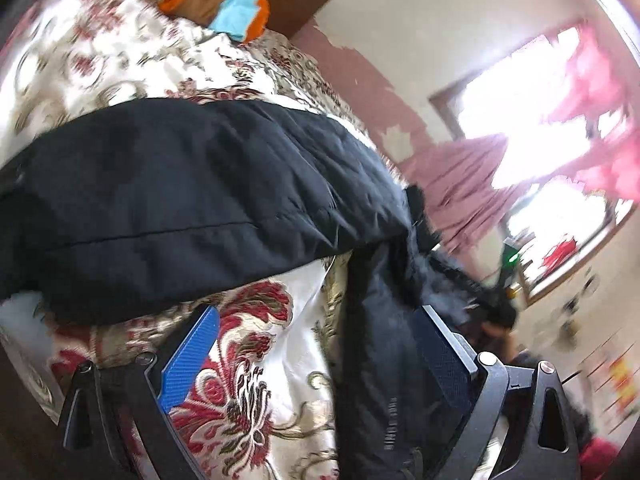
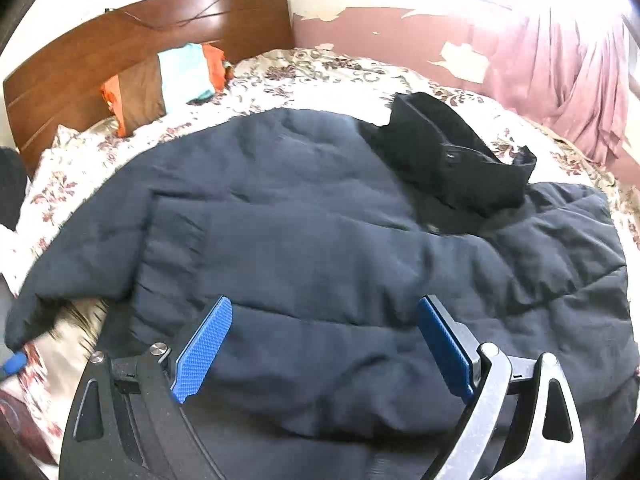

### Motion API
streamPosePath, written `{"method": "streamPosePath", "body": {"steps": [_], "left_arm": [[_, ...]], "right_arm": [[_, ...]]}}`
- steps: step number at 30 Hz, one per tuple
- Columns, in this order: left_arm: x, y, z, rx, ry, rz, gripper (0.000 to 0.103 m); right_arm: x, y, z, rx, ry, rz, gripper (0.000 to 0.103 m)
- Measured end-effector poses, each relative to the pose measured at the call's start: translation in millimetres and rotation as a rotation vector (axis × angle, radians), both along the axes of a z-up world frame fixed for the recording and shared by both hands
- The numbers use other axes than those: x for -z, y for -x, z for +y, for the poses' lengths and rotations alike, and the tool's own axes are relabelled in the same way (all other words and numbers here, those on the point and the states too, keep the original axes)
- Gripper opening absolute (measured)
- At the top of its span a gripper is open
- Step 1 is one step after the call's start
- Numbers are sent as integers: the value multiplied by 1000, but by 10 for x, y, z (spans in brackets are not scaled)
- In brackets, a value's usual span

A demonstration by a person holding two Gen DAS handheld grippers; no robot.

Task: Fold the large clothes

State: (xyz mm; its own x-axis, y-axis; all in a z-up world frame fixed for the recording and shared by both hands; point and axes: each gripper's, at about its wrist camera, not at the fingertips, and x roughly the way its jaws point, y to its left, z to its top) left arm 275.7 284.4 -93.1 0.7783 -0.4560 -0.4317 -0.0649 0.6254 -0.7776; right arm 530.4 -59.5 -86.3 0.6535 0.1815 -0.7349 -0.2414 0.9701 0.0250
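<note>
Clearly the dark padded jacket [image 2: 320, 216] is a bulky, quilted thing: soft and puffy, likely light for its size but springy, so any fold will probably want to bounce back unless it is pressed flat. It lies spread over the floral bedspread [image 2: 280, 68], filling the area ahead of and beneath the right gripper [image 2: 324, 344], whose blue pads stand wide apart with nothing between them, hovering just above the jacket's body. Beyond that gripper and to its right sits the collar [image 2: 460, 160], standing up stiffly, darker than the rest. To its left a sleeve [image 2: 80, 248] trails off toward the bed's edge. The left gripper [image 1: 316, 356] also has its pads spread apart; a hanging fold of the jacket [image 1: 380, 340] drapes across its right finger, but the pads are not closed on it, and the main body of the coat bulges ahead of it. The shell looks smooth and may slip, so a seam, hem or cuff seems a surer hold than the padded middle. Far ahead of the right gripper, against the wooden headboard [image 2: 140, 32], rests a pillow in orange, brown and pale blue [image 2: 168, 80], well apart from the jacket. A pink curtain [image 2: 568, 80] hangs off to the right. Nothing lies on the jacket itself; the upright collar is the chief obstacle to a flat fold.
</note>
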Motion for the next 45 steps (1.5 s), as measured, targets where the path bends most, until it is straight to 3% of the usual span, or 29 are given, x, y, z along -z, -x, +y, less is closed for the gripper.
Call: {"method": "streamPosePath", "body": {"steps": [5, 9, 11, 14, 16, 19, 23, 24, 27, 29, 32, 35, 38, 41, 45], "left_arm": [[133, 11, 292, -97, 212, 10, 97], [253, -72, 492, -212, 337, 45, 97], [232, -130, 520, -246, 338, 34, 97], [118, -178, 464, -306, 216, 10, 93], [17, -194, 397, -350, 111, -6, 81], [-87, -235, 388, -405, -1, -19, 56], [-186, -205, 534, -472, -49, -62, 19], [-192, -159, 597, -488, -50, -86, 16], [-260, -133, 631, -513, -63, -150, 14], [-360, -159, 595, -520, -119, -186, 12], [-555, -155, 487, -518, -200, -239, 11], [-875, -126, 338, -492, -272, -335, 11], [-1292, -142, 80, -465, -412, -429, 11], [-1647, -207, -229, -415, -500, -491, 11], [-2094, -349, -688, -329, -561, -547, 11]], "right_arm": [[32, 24, 115, 70, -77, 54, 91], [39, -52, 232, 103, 8, -7, 91], [5, -94, 274, 118, 44, -53, 91], [18, -180, 293, 134, 37, -62, 91], [74, -226, 320, 135, 25, -46, 91], [214, -270, 347, 131, 11, -35, 91], [385, -273, 295, 159, -26, -65, 102], [431, -273, 268, 159, -52, -70, 102], [447, -254, 229, 154, -81, -75, 102], [392, -229, 196, 155, -96, -67, 102], [232, -94, 24, 140, -202, -39, 102], [152, 113, -172, 97, -243, -32, 102], [112, 310, -403, 82, -218, -59, 102], [78, 463, -768, 95, -283, -51, 102], [45, 567, -1317, 153, -378, -19, 102]]}}
